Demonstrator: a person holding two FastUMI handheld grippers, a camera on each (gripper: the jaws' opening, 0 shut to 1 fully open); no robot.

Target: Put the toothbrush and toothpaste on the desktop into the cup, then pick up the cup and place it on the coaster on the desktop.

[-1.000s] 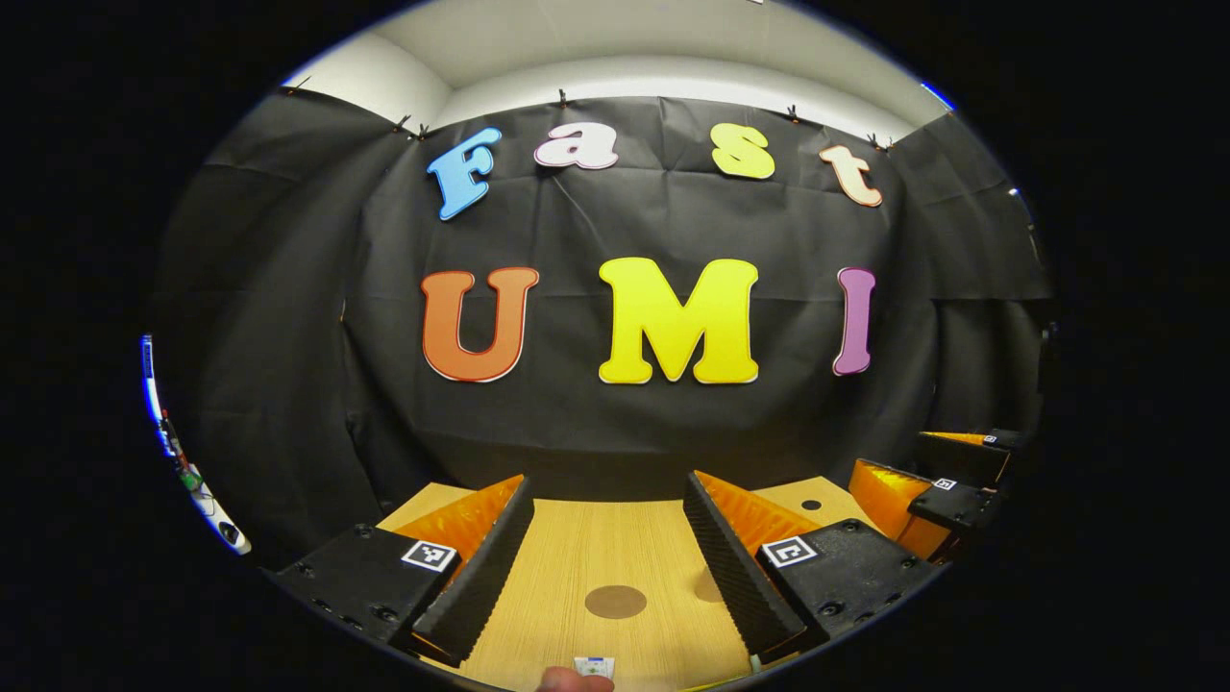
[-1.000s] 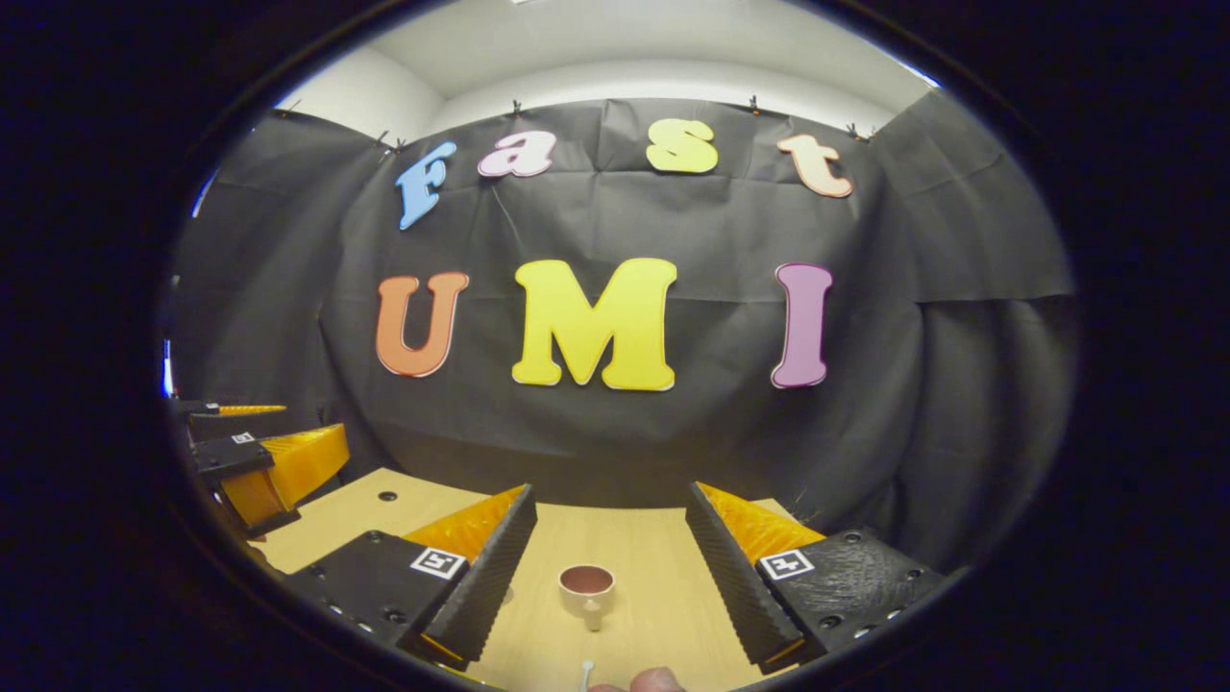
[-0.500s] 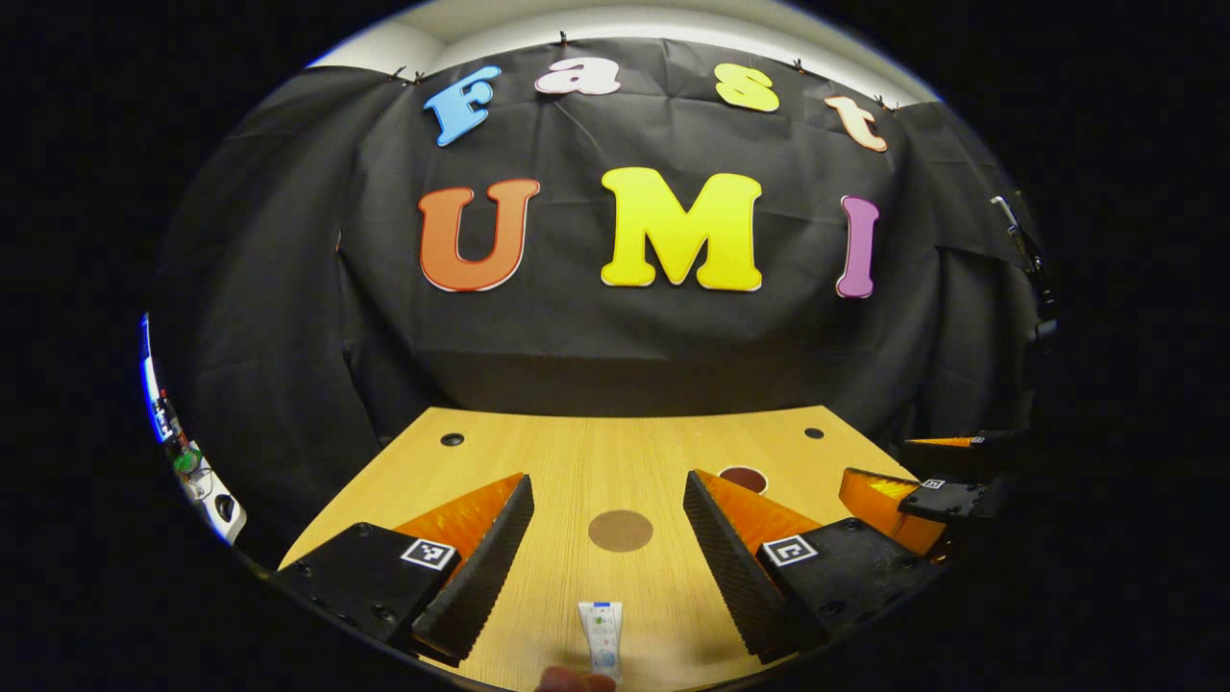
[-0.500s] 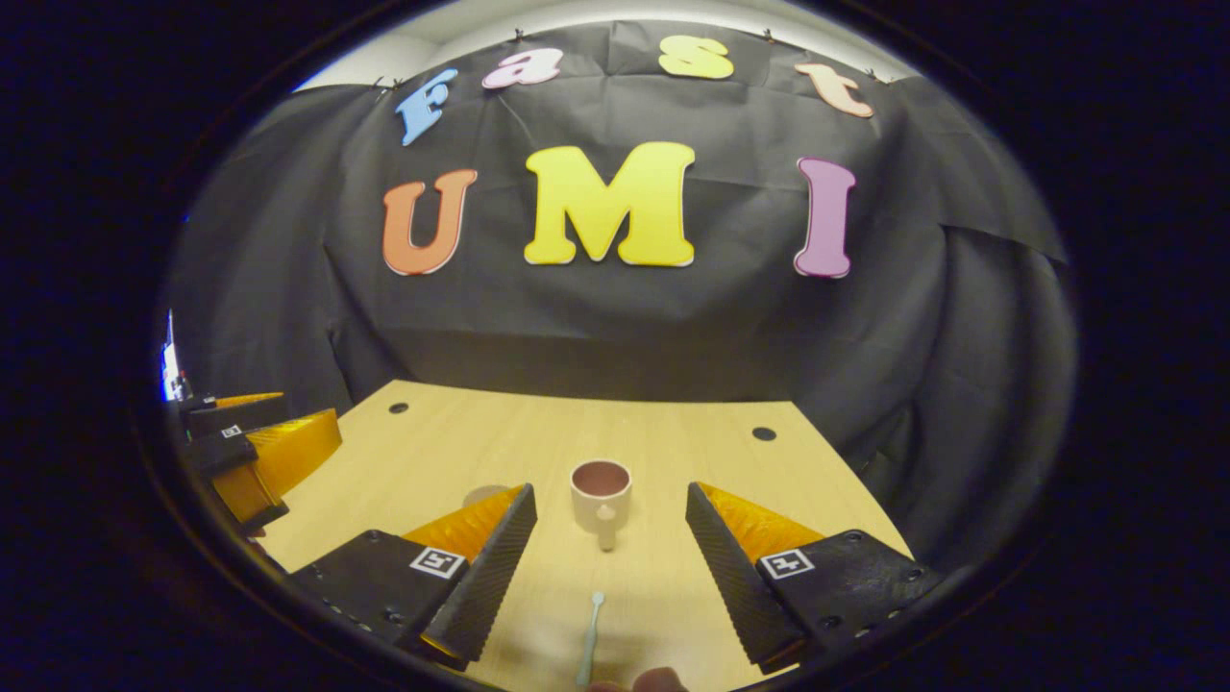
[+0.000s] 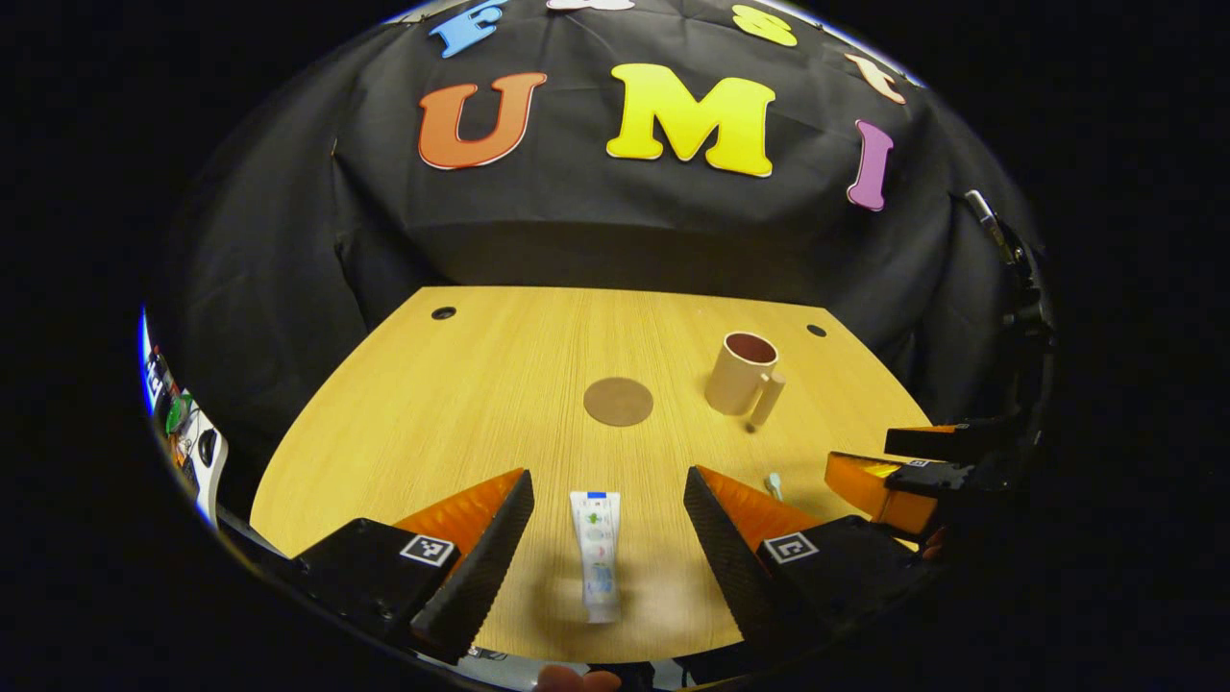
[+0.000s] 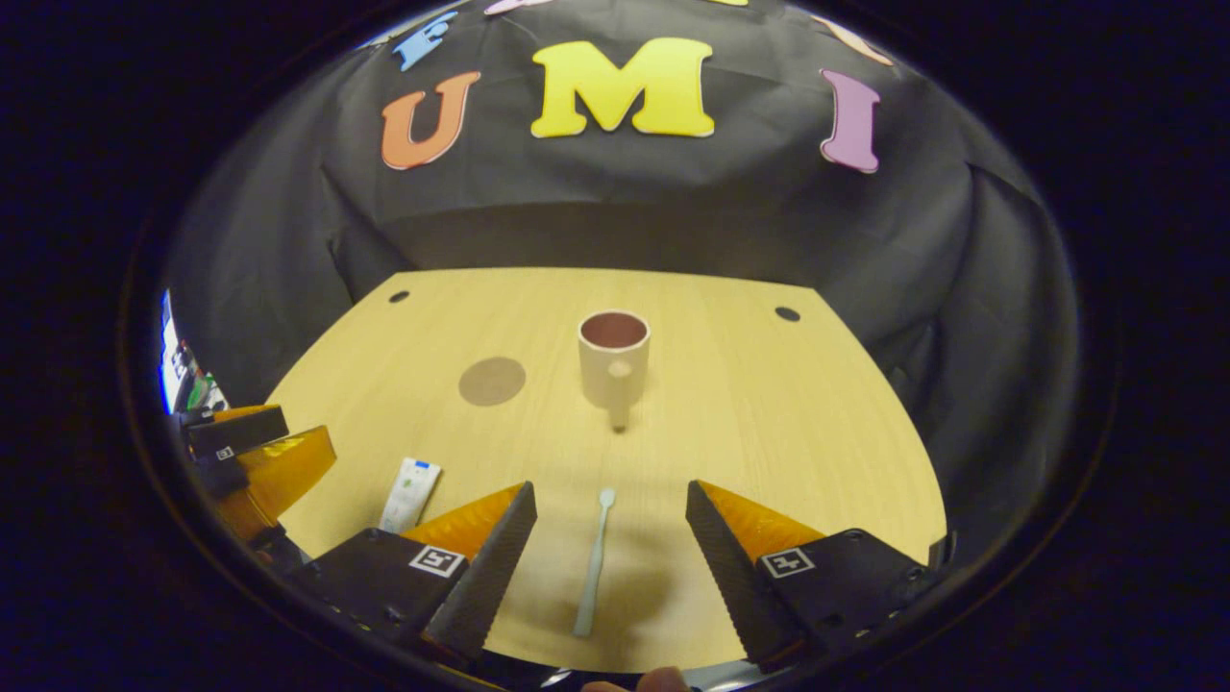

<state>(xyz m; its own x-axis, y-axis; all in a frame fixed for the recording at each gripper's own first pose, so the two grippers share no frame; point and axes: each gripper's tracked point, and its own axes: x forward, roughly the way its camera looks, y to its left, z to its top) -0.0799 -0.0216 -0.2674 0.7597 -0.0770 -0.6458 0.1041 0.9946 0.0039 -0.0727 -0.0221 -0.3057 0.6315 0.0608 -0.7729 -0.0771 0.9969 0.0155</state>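
Both tools are wide open above the bench point(image 5: 432, 404): the left tool point(image 5: 607, 500) over the toothpaste point(image 5: 597, 555), the right tool point(image 6: 607, 509) over the toothbrush point(image 6: 593, 563). Farther back, the cup point(image 6: 614, 358) stands beside the coaster point(image 6: 492, 381).

Toothbrush point(image 6: 593, 562) and toothpaste point(image 5: 596, 555) flat, cup point(image 6: 613, 358) upright beside coaster point(image 6: 491, 381).

Left gripper view looks down-forward over the desk's near edge, toothpaste point(image 5: 595, 555) close at bottom centre, right gripper view likewise, toothbrush point(image 6: 593, 561) at bottom centre, both sharing cup point(image 6: 613, 358), coaster point(image 5: 618, 401), wooden desktop point(image 5: 452, 404).
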